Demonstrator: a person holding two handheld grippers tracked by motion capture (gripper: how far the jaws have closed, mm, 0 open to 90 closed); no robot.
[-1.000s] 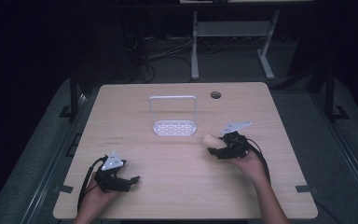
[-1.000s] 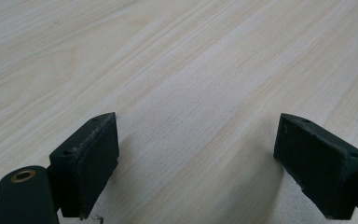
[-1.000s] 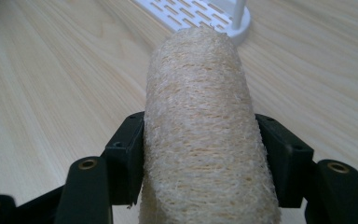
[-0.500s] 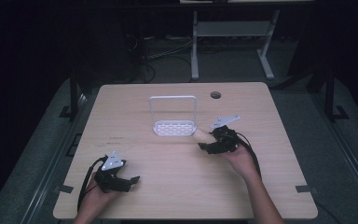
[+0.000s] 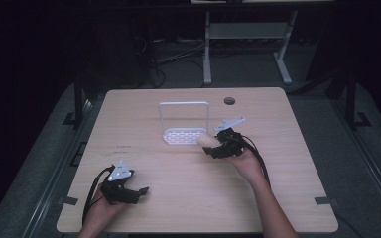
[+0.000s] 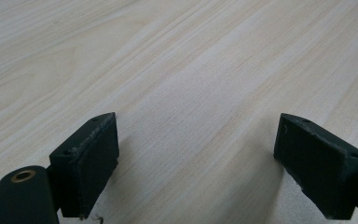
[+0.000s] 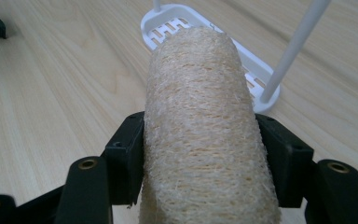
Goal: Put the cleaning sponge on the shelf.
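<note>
right tongs (image 5: 212,148) pinch a loofah sponge (image 7: 205,126) across its middle, jaws pressed into both flanks; the sponge's far end juts toward the white soap rack (image 5: 184,135). in the high view the loofah sponge (image 5: 206,141) is held just above the surface (image 5: 278,198), beside the rack's right end and not yet on its slotted tray. left tongs (image 5: 138,192) rest spread near the front left of the surface, nothing between them.

handling, as judged: the sponge looks light, dry and fibrous, springy rather than stiff; coarse weave should resist slipping. a mid-body hold suits it; a hold near an end would likely let it droop or pivot.

change against one second ago: right tongs and sponge have moved left and closer to the rack. left tongs unchanged in place.
</note>
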